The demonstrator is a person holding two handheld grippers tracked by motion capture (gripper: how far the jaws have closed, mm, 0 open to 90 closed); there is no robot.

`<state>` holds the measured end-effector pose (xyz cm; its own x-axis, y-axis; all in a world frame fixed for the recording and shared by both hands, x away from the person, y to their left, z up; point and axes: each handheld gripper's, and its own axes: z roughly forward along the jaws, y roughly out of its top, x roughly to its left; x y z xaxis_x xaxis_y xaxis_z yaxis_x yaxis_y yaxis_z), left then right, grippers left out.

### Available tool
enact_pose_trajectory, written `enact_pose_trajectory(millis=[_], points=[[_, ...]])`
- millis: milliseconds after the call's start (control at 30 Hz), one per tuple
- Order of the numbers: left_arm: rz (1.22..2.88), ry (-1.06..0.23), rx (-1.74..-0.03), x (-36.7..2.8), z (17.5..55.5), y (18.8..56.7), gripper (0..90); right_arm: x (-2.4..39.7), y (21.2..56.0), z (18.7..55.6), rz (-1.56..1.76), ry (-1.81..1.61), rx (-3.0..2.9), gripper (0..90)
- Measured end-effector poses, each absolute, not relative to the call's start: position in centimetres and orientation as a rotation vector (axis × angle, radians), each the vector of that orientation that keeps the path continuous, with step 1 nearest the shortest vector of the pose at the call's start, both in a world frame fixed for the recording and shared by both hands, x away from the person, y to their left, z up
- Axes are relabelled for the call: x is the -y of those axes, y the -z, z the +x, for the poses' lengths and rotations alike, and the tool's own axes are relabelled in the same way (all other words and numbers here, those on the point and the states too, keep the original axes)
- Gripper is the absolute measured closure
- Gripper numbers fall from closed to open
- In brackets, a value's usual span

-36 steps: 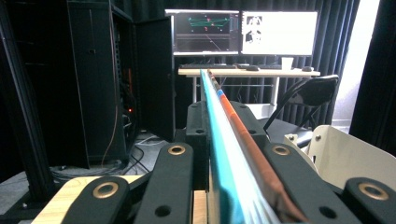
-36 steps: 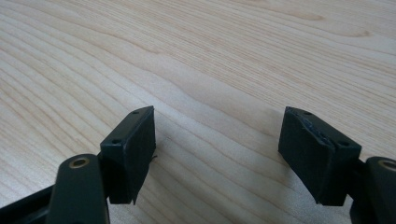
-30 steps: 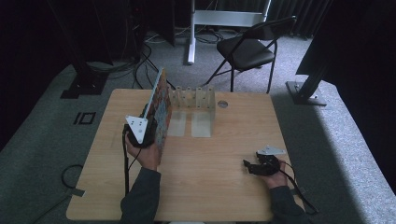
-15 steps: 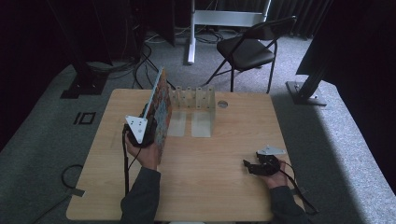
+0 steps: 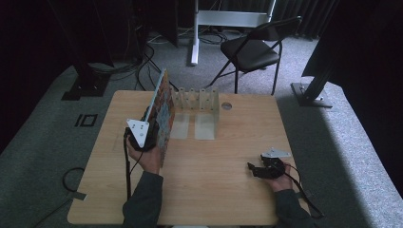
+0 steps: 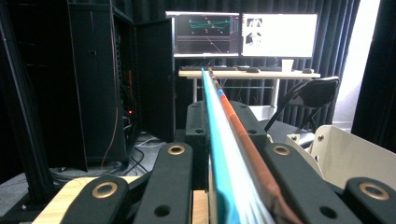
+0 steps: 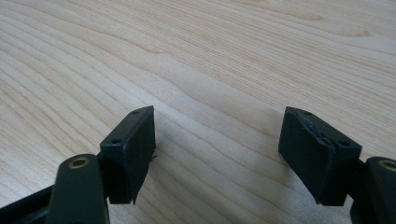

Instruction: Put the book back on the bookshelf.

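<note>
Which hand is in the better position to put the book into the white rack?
Left. The left gripper is shut on the book, upright just beside the rack. The right gripper rests open and empty on the table, farther away.

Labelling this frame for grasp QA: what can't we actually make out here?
- Book cover: high view, too small and edge-on to read.
- Left tongs pads: left gripper view, the book's edge covers where they press.
- White rack slots: high view, too small to tell what they hold; in the left gripper view its wall is cut off by the right edge.
- Right tongs: open over bare table; fingers' bases cut off below.
</note>
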<state>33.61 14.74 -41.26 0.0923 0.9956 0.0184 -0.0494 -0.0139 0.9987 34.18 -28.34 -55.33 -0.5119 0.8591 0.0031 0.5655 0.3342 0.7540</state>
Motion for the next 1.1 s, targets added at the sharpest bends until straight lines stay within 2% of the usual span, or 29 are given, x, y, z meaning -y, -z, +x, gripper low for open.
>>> enact_pose_trajectory(millis=[633,900,1100], points=[[1.274,-1.204,-1.099,-14.84,33.45,41.46,75.2,28.34,55.34,34.17,1.256,-1.006,-2.206,26.7],[1.290,-1.191,-1.122,-15.18,33.35,41.88,61.4,28.33,55.34,34.17,1.257,-1.007,-2.206,26.7],[1.297,-1.162,-1.116,-15.60,33.02,41.86,56.1,28.33,55.34,34.17,1.257,-1.007,-2.206,26.7]])
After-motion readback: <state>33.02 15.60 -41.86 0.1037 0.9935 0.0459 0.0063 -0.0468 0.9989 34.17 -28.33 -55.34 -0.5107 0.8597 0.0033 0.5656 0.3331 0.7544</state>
